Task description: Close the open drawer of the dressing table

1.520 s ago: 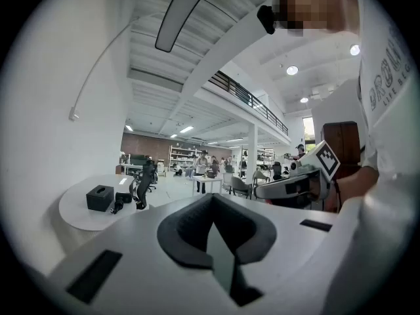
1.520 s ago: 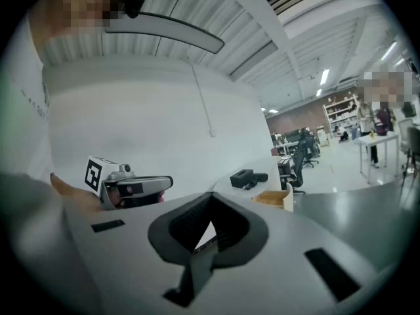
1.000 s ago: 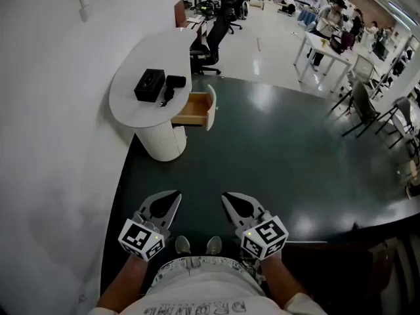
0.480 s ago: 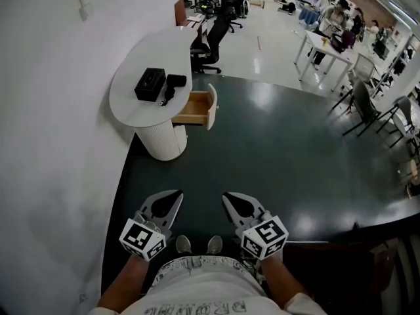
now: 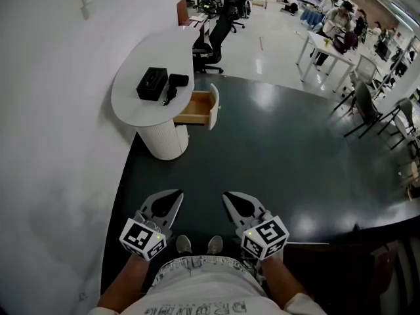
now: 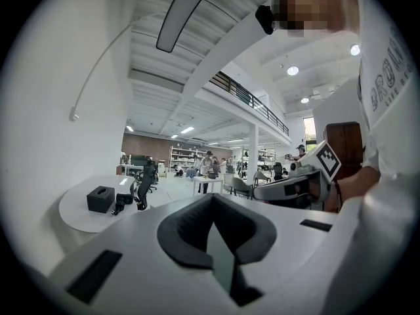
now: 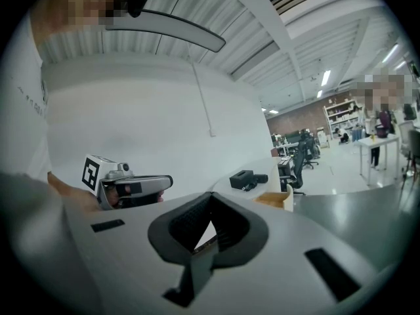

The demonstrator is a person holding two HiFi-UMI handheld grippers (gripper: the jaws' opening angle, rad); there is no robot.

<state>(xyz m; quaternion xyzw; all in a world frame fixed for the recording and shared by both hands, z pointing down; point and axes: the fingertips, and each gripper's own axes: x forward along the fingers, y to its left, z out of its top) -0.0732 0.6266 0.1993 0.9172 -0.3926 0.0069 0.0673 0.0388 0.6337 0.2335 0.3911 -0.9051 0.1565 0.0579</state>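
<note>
Little has changed over the last second. The left gripper (image 5: 174, 195) and right gripper (image 5: 227, 196) hang at the person's waist as before, well short of the dressing table (image 5: 134, 107). Both pairs of jaws are together on nothing. The drawer (image 5: 195, 109) juts from the dressing table's right side, below the top that carries a black box (image 5: 150, 84), and its white front panel (image 5: 211, 106) is no nearer the cabinet. The closing push looks not yet begun, and the approach comes first.
</note>
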